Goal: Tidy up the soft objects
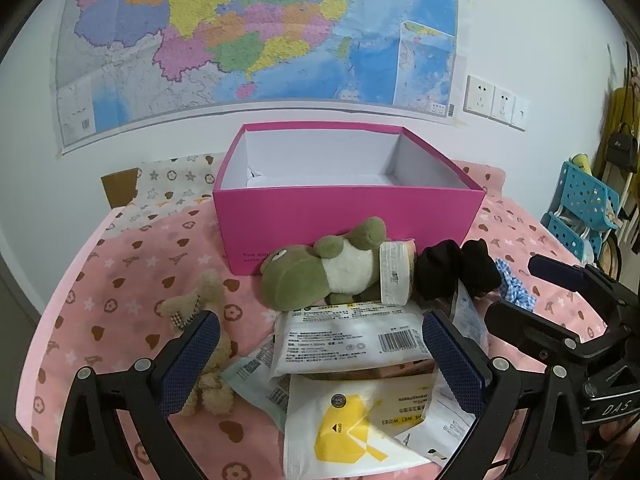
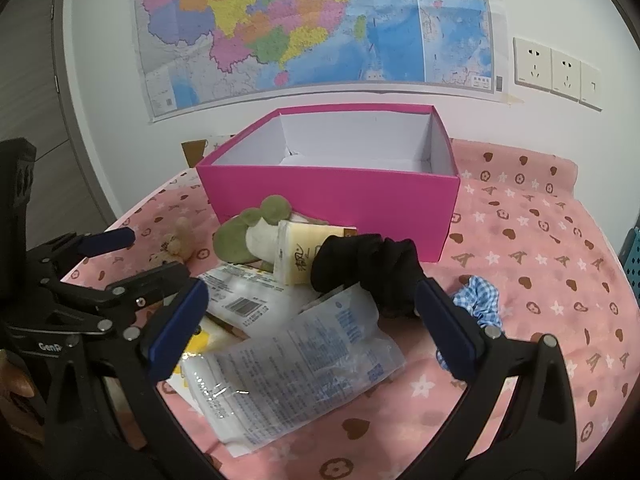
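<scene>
An open pink box (image 1: 348, 216) (image 2: 332, 196) stands on the pink bedspread. In front of it lie a green plush toy (image 1: 316, 268) (image 2: 248, 236), a black cloth (image 1: 456, 272) (image 2: 372, 268), a cream roll (image 1: 394, 272) (image 2: 300, 254), white wipe packets (image 1: 352, 340) (image 2: 292, 364), a yellow-marked packet (image 1: 352, 424), a small tan teddy (image 1: 204, 344) (image 2: 176, 244) and a blue checked scrunchie (image 1: 516, 290) (image 2: 478, 300). My left gripper (image 1: 320, 360) is open, its jaws on either side of the white wipe packet. My right gripper (image 2: 312, 328) is open over a clear packet, its right finger beside the black cloth.
A map (image 1: 256, 32) and wall sockets (image 1: 496, 102) are on the wall behind the box. A blue plastic rack (image 1: 580, 208) stands at the right of the bed. A star-patterned cloth (image 1: 176, 184) lies at the back left.
</scene>
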A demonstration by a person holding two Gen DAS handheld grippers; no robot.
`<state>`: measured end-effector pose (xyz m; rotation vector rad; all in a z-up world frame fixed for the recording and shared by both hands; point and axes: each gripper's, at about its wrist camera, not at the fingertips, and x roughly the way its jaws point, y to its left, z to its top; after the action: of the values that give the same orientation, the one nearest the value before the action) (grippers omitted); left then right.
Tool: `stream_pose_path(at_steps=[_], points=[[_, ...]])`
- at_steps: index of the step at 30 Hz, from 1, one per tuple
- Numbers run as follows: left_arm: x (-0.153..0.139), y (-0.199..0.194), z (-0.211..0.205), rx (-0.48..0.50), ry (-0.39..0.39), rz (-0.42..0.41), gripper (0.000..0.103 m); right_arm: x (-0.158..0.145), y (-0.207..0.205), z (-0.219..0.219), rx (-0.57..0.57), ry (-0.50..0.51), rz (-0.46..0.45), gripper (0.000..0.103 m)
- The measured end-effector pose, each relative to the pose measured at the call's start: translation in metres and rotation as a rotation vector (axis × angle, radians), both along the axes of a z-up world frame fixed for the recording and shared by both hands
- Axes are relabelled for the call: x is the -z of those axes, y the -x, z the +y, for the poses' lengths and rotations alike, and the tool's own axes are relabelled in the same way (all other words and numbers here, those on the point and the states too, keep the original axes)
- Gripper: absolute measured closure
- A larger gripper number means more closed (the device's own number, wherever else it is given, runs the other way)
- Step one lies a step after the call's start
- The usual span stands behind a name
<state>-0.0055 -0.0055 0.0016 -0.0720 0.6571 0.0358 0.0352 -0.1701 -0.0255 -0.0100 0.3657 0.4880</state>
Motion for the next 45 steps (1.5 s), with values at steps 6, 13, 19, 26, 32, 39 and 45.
stream_pose_path(at_steps=[6, 13, 19, 26, 32, 39, 45], points=[[0.001, 0.000, -0.001, 0.002, -0.001, 0.000, 0.000, 0.001, 0.000, -0.001, 0.003, -0.008, 0.002, 0.000], [0.001, 0.000, -0.002, 0.003, -0.001, 0.002, 0.000, 0.002, 0.001, -0.002, 0.004, -0.010, 0.003, 0.000], [0.001, 0.000, -0.002, 0.003, 0.001, 0.004, 0.000, 0.000, -0.001, -0.004, 0.002, -0.014, 0.010, 0.000], [0.003, 0.001, -0.004, 0.010, 0.006, 0.007, 0.000, 0.000, -0.003, -0.007, -0.002, -0.020, 0.021, 0.000], [0.004, 0.003, -0.003, 0.021, 0.016, 0.012, 0.000, 0.001, -0.002, -0.007, -0.001, -0.020, 0.021, 0.000], [0.007, 0.011, -0.004, 0.081, 0.038, 0.021, 0.000, 0.002, -0.003, -0.011, -0.015, -0.034, 0.032, 0.000], [0.013, 0.023, -0.010, 0.217, 0.084, 0.050, 0.000, 0.012, -0.005, -0.022, -0.027, -0.039, 0.070, 0.000]])
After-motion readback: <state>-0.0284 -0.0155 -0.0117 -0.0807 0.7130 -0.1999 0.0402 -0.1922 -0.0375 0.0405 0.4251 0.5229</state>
